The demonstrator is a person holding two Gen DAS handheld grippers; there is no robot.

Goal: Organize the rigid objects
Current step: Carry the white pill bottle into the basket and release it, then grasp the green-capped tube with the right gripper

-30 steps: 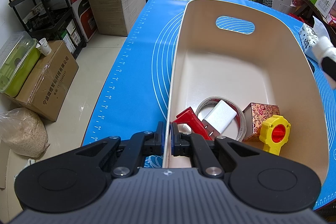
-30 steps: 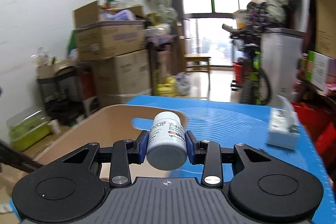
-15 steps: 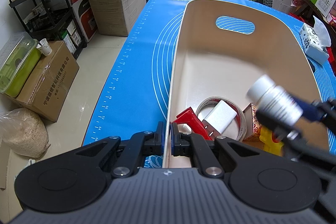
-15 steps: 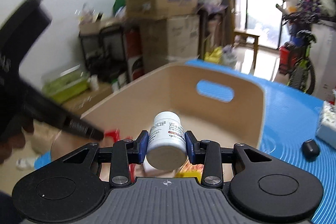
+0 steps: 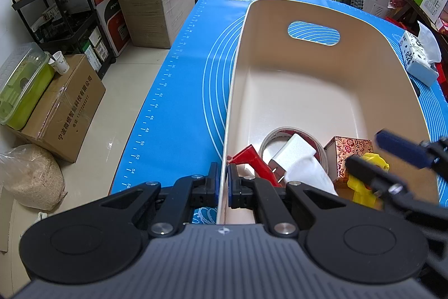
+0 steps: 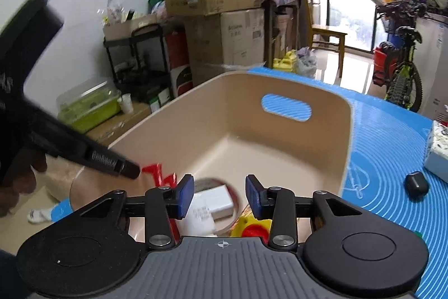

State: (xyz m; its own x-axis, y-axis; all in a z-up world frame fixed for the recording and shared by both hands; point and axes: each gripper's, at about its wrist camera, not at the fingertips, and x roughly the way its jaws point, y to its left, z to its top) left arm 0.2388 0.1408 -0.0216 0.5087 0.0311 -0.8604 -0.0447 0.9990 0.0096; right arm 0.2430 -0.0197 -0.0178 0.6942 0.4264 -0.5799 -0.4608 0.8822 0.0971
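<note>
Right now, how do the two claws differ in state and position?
The left claw is shut on the near wall of the beige bin; the right claw is open and holds nothing, its jaws having just been opening. The left claw straddles the wall; the right claw hangs above the bin's contents. Both have blue pads.

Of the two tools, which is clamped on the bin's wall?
The left tool, pinching the beige bin's near wall; the right tool hangs open above the contents.

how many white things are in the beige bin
2 in the beige bin: a white block inside the tape ring, and a blurred white bottle beside it; others may be hidden.
</note>
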